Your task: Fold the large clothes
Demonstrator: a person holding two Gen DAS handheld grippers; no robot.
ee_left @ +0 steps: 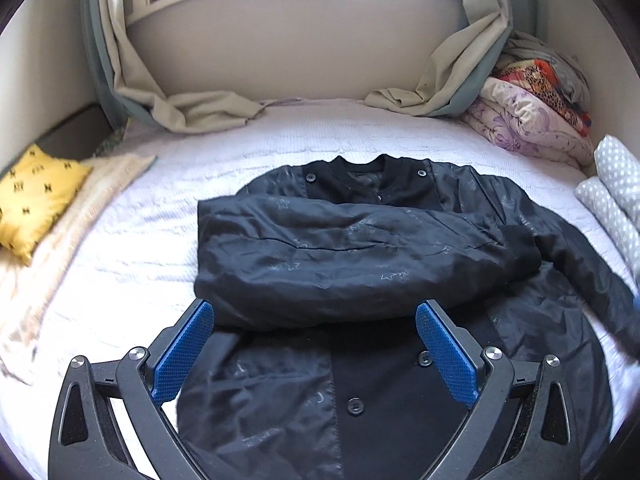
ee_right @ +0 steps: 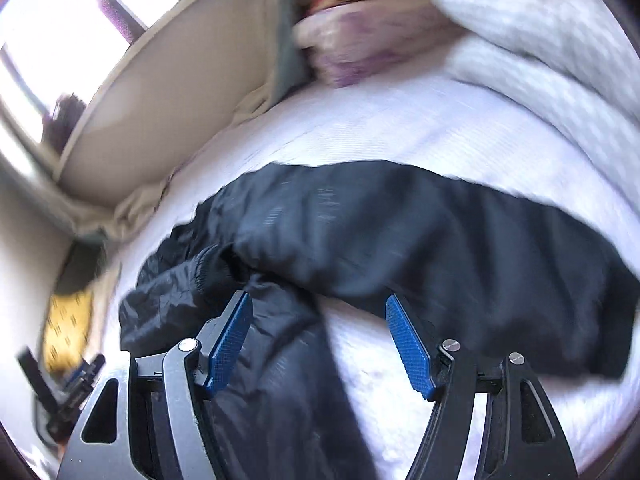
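left gripper [ee_left: 314, 312] spread wide, empty | right gripper [ee_right: 318, 308] parted, holding nothing | black jacket [ee_left: 360, 248]: one sleeve [ee_left: 320, 240] folded across chest | other sleeve [ee_right: 460, 248], body folds left

Bed: the white textured bedspread [ee_left: 280, 140] lies under everything.
Centre: the dark navy star-print button-front jacket [ee_left: 360, 248] lies flat on it, collar far, hem near, one sleeve folded across the chest.
Left: the yellow patterned cushion [ee_left: 36, 196] sits on the cream knitted blanket [ee_left: 72, 220] at the edge.
Far: the beige curtains [ee_left: 192, 108] pool on the bed below the window.
Far right: the stack of floral quilts [ee_left: 532, 116] sits in the corner.
Right: the grey polka-dot folded bedding [ee_left: 616, 184] lies nearer than the quilts.
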